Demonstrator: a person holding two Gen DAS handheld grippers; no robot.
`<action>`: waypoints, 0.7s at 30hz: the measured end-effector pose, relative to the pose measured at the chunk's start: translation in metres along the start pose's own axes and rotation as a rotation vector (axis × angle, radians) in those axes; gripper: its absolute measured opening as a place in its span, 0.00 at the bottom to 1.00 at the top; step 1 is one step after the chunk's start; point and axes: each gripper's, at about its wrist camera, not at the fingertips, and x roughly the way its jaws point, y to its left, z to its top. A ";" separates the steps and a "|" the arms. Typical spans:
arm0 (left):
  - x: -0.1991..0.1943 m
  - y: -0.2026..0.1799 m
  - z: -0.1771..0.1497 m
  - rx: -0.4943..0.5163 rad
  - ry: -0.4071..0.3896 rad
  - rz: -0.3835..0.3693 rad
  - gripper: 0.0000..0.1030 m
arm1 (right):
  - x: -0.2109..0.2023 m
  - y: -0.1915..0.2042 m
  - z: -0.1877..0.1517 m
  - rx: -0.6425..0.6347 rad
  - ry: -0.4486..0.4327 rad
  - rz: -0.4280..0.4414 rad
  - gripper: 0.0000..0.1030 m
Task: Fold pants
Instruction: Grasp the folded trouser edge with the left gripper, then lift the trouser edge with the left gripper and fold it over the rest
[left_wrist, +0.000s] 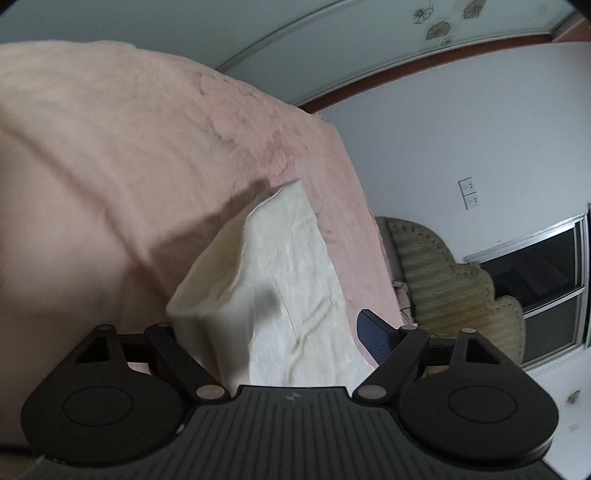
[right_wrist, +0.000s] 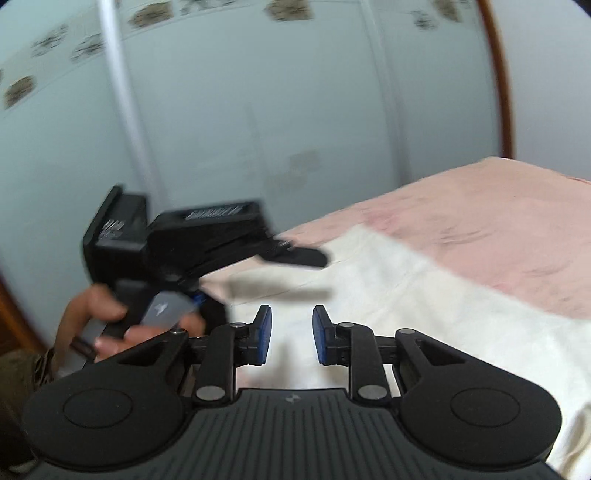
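The left tongs (left_wrist: 269, 332) stand wide, released. In the left wrist view only 1 blue pad (left_wrist: 373, 338) shows, at lower right of centre; the other finger is hidden behind a raised fold of the pants (left_wrist: 280, 280). The cream cloth rises between the fingers in the lower middle of that frame, but whether it touches the hidden pad I cannot tell; the visible pad stands clear of the cloth, with pink bed (left_wrist: 110, 166) showing beside it.

The right tongs (right_wrist: 291, 334) sit at lower centre of the right wrist view, 2 blue pads (right_wrist: 264, 334) narrowed to a small gap, clenching nothing: the cloth shows through the gap, below and beyond them.

The pants (right_wrist: 406, 314) lie flat on the bed (right_wrist: 498, 221), running from centre to the lower right of that frame. At middle left the left tongs (right_wrist: 295, 254) appear blurred above the cloth, held by a hand (right_wrist: 99, 317) at the lower left edge.

A wardrobe (right_wrist: 258, 110) fills the upper part of that frame.
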 end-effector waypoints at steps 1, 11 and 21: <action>0.001 -0.001 0.003 0.019 -0.004 0.013 0.77 | 0.007 -0.005 -0.003 0.010 0.030 -0.054 0.22; -0.005 -0.021 0.000 0.229 -0.046 0.163 0.14 | 0.010 -0.024 -0.016 0.049 0.064 -0.136 0.24; -0.046 -0.135 -0.063 0.697 -0.220 0.123 0.13 | -0.046 -0.058 0.000 0.097 -0.063 -0.246 0.28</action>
